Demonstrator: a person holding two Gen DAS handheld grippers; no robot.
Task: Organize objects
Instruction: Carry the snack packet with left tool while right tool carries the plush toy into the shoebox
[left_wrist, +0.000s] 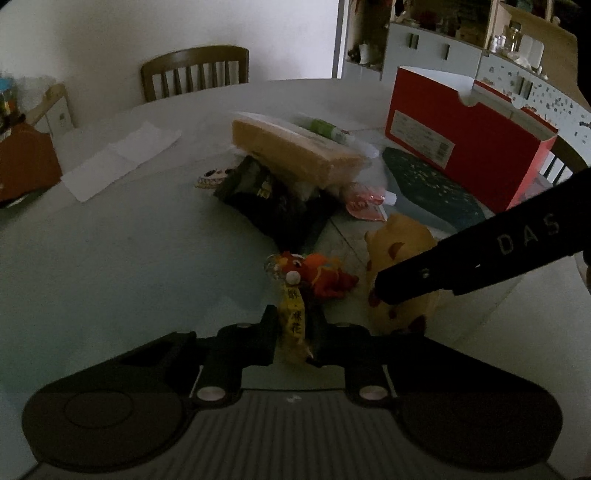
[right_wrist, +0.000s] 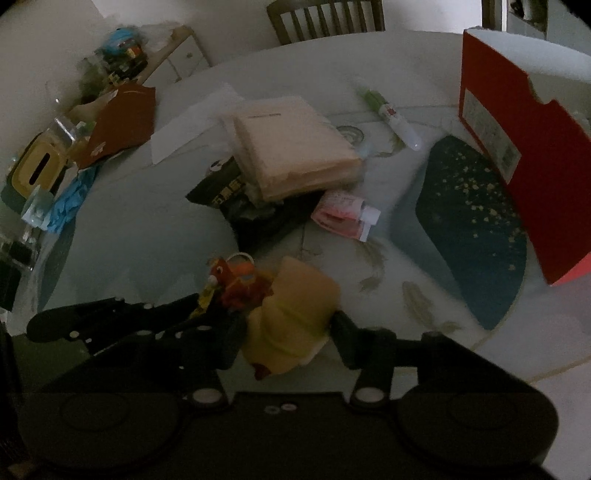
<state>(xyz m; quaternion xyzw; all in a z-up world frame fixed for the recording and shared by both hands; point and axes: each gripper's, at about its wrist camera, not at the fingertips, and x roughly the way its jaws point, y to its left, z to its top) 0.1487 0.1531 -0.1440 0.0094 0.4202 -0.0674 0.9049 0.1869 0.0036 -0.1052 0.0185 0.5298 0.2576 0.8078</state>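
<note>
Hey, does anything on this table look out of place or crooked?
Yes. The tan box sits tilted on top of the black snack bag, and the red shoebox leans at the table edge rather than lying flat.

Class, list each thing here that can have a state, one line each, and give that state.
left gripper: shut on the yellow packet
yellow packet: clamped, upright
right gripper: jaws around the yellow plush toy
yellow plush toy: on the table
red shoebox: open, no lid
</note>
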